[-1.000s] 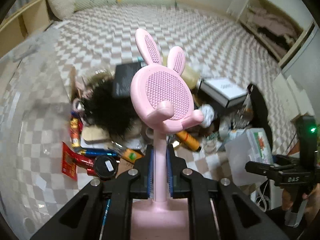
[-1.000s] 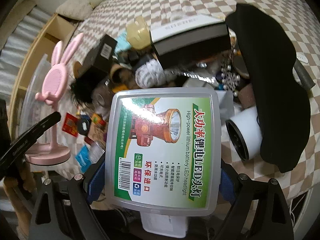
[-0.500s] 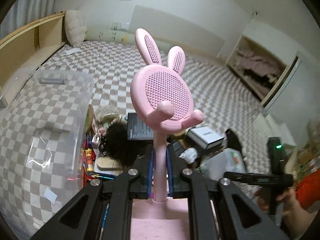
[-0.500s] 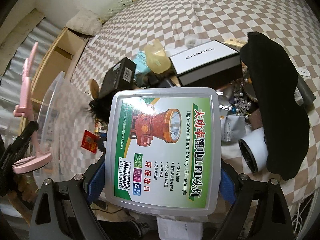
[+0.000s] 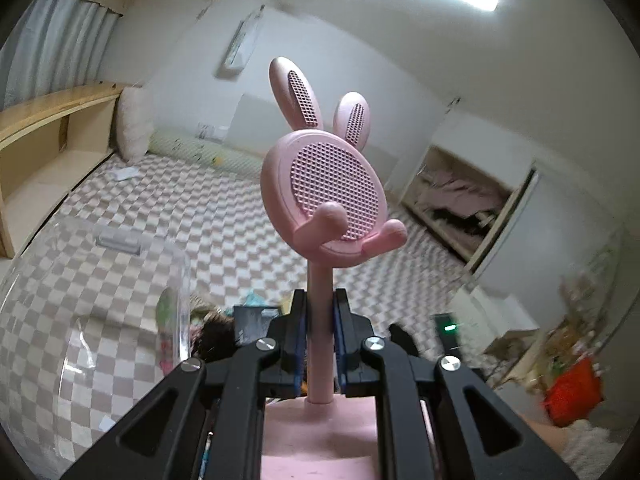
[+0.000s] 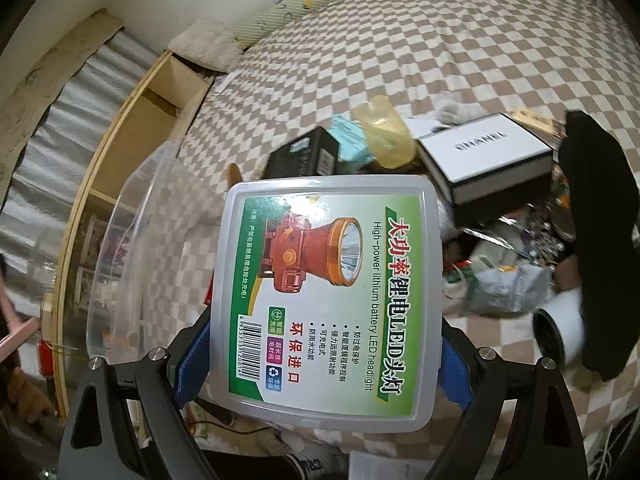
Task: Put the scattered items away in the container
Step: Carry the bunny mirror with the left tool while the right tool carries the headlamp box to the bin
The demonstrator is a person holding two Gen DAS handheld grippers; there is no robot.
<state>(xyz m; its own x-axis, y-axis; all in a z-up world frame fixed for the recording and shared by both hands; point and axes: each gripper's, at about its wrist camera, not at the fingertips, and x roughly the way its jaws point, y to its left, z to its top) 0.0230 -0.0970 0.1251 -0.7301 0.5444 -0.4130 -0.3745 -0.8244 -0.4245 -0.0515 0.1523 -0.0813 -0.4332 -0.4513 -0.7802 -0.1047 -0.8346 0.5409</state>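
Your left gripper [image 5: 319, 344] is clamped on the pink stand's [image 5: 323, 184] stem, held up beside the clear bin [image 5: 100, 280]. Your right gripper [image 6: 320, 344] grips the headlamp box [image 6: 328, 292] by its sides, near the bin [image 6: 132, 216]. Bring each over the rim, lower, then release; the tall stand may tip, so lay it flat

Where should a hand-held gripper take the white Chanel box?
White box: across its two long sides, from above. It lies flat on the bed, lid up, flat parallel walls. A black cloth crowds its right end, so stay mid-length or toward the left end.
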